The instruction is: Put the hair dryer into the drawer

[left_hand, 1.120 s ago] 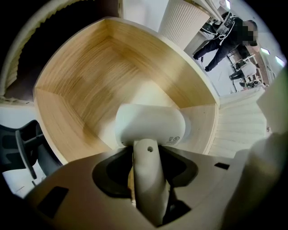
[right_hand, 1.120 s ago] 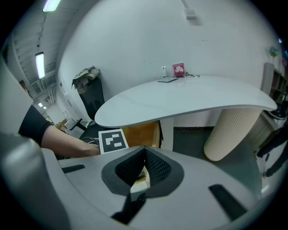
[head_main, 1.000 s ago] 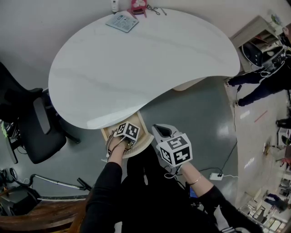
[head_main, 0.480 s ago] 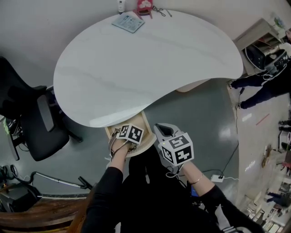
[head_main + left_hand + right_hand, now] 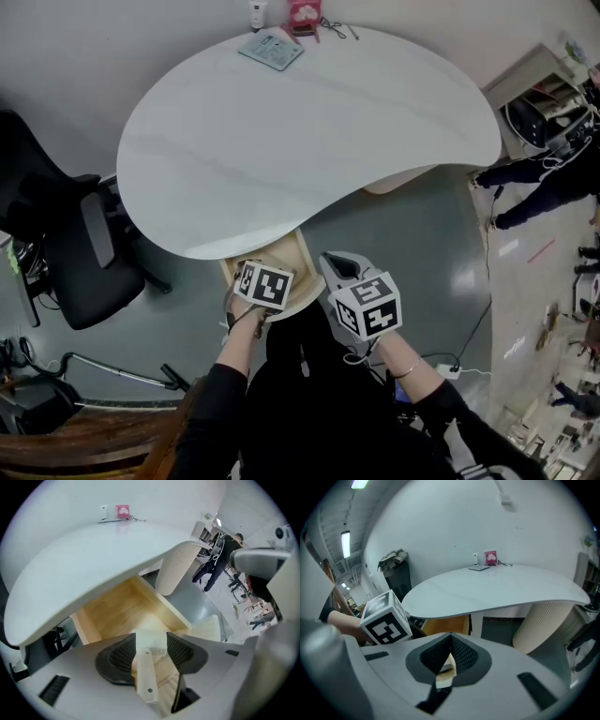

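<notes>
The wooden drawer (image 5: 298, 251) stands pulled out from under the white table (image 5: 309, 122). A cream hair dryer (image 5: 146, 674) lies in the drawer's (image 5: 117, 606) front part, its slim handle pointing toward the camera. My left gripper (image 5: 151, 644) hangs above it, open, its pads on either side of the dryer and not pressing on it. In the head view the left gripper (image 5: 263, 284) covers the drawer's front. My right gripper (image 5: 333, 264) hovers just right of the drawer; its pads meet in the right gripper view (image 5: 450, 641).
A black office chair (image 5: 66, 244) stands left of the table. The ribbed table pedestal (image 5: 176, 569) rises right of the drawer. Small items and a pink box (image 5: 303, 14) sit at the table's far edge. A person (image 5: 544, 169) stands at the right; a power strip (image 5: 448, 367) lies on the floor.
My left gripper has lifted up out of the drawer and tilted steeper; the hair dryer stays below. The right gripper has kept still.
</notes>
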`<state>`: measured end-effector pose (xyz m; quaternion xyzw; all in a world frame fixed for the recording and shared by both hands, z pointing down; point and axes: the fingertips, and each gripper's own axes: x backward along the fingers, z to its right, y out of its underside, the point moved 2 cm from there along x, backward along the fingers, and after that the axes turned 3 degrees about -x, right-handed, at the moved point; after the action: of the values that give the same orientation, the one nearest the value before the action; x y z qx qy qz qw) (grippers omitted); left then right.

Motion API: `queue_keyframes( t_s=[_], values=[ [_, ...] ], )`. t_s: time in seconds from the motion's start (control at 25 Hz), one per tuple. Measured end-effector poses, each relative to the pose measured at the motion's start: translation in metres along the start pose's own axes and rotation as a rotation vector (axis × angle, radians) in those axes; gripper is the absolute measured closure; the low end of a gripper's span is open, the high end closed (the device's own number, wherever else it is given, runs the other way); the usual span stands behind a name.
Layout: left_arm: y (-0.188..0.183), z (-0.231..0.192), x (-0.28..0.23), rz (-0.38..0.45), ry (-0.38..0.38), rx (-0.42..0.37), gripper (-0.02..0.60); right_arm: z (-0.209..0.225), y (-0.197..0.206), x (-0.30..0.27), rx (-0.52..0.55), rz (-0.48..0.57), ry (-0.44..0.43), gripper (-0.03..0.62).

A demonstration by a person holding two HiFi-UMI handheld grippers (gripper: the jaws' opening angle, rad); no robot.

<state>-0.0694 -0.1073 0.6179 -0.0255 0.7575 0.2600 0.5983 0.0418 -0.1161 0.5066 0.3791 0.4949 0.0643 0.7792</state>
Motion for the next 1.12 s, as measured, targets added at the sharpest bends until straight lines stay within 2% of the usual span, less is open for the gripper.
queue_keyframes(
  t_s=[0.16,0.36,0.52,0.6,0.76,0.92,1.12],
  values=[
    [-0.012,0.003,0.020,0.093,0.047,0.030,0.370,-0.003,-0.001,0.001,0.004,0.002,0.000,0.591],
    [-0.018,-0.001,0.049,0.209,0.045,0.048,0.449,-0.013,-0.002,0.003,0.018,0.014,-0.011,0.591],
    [-0.028,-0.008,0.084,0.360,0.052,0.136,0.542,-0.018,-0.005,0.006,0.023,0.025,-0.021,0.591],
    [-0.030,-0.012,0.100,0.430,0.073,0.190,0.565,-0.022,-0.006,0.008,0.024,0.031,-0.027,0.591],
    [-0.028,-0.017,0.125,0.540,0.135,0.263,0.572,-0.028,-0.005,0.013,0.029,0.042,-0.035,0.591],
    [-0.022,-0.018,0.149,0.639,0.182,0.254,0.572,-0.033,-0.005,0.016,0.033,0.047,-0.038,0.591],
    [-0.007,-0.020,0.175,0.707,0.176,0.267,0.572,-0.037,-0.002,0.024,0.033,0.053,-0.050,0.591]
  ],
)
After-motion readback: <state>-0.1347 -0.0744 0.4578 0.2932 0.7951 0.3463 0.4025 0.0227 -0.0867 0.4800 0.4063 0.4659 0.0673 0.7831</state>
